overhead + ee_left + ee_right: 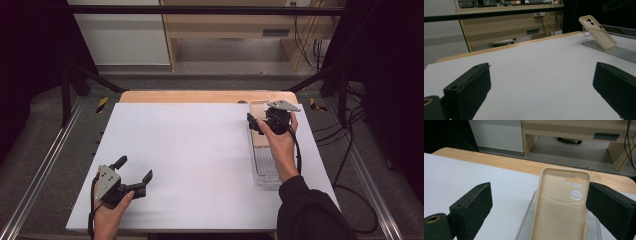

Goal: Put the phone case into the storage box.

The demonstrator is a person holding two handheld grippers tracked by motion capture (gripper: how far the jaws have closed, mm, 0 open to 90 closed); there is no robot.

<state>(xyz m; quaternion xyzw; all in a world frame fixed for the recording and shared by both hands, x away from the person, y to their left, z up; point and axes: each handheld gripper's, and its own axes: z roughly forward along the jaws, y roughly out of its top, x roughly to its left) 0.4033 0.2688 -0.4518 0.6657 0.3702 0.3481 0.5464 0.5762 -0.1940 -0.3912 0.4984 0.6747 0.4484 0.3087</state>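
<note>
A beige phone case [561, 205] leans tilted on a clear acrylic stand [265, 172] at the right side of the white table top [190, 150]. In the right gripper view its hollow inside with the camera cut-outs faces me. My right gripper [257, 124] is over the stand's far end, open, its jaws either side of the case [258, 139]. The right jaw is close against the case's edge and the left jaw stands well apart from it. My left gripper [135, 167] rests open near the front left of the table with nothing between its jaws. From there the case [599, 32] shows far off at the right.
The wooden table edge [200, 96] runs along the back, beyond the white top. Black frame bars [200, 9] and cables [350, 150] surround the table. A wooden desk [240, 25] stands behind.
</note>
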